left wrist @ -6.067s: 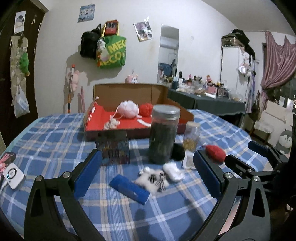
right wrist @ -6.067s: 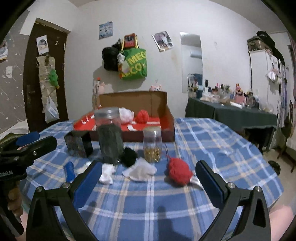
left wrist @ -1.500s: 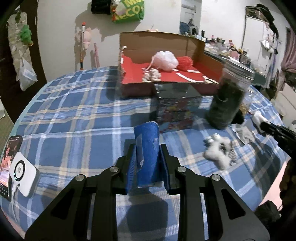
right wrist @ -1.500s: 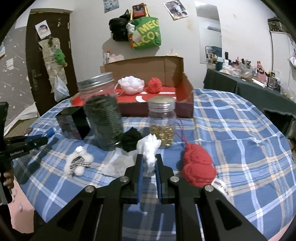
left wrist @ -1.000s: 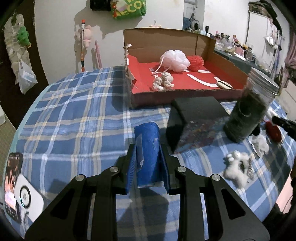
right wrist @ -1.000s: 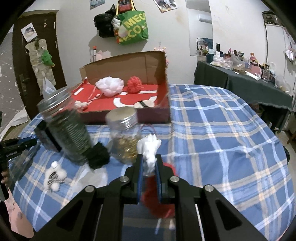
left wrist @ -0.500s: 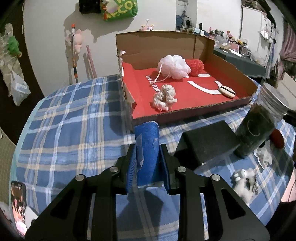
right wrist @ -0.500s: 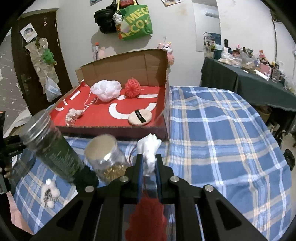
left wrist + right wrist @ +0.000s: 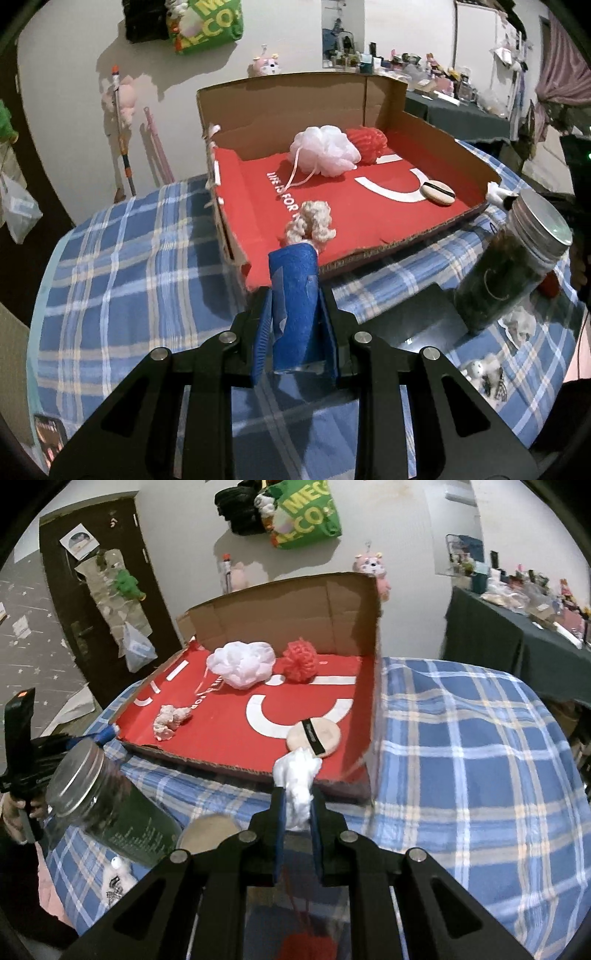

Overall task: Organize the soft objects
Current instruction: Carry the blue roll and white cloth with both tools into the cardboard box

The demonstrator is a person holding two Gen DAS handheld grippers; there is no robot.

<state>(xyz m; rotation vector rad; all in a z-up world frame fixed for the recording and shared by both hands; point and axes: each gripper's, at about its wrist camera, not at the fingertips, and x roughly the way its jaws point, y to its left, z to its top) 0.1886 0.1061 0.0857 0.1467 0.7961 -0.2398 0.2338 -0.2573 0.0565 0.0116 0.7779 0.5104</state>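
Already four soft things lie in the cardboard box (image 9: pixel 436 122); left hand-held gripper (image 9: pixel 295 328) clamps a blue roll (image 9: pixel 295 295), right hand-held gripper (image 9: pixel 297 834) a white tuft (image 9: pixel 297 782), both undelivered

surface: plaid-clothed table (image 9: pixel 122 280) | on it: cardboard box (image 9: pixel 443 147), dark jar (image 9: pixel 506 266)

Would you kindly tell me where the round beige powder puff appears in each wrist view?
Left wrist: powder puff at right of centre, in the box's near right corner.
Right wrist: powder puff just above centre, beyond the white tuft.
Shared landmark: white bath pouf.
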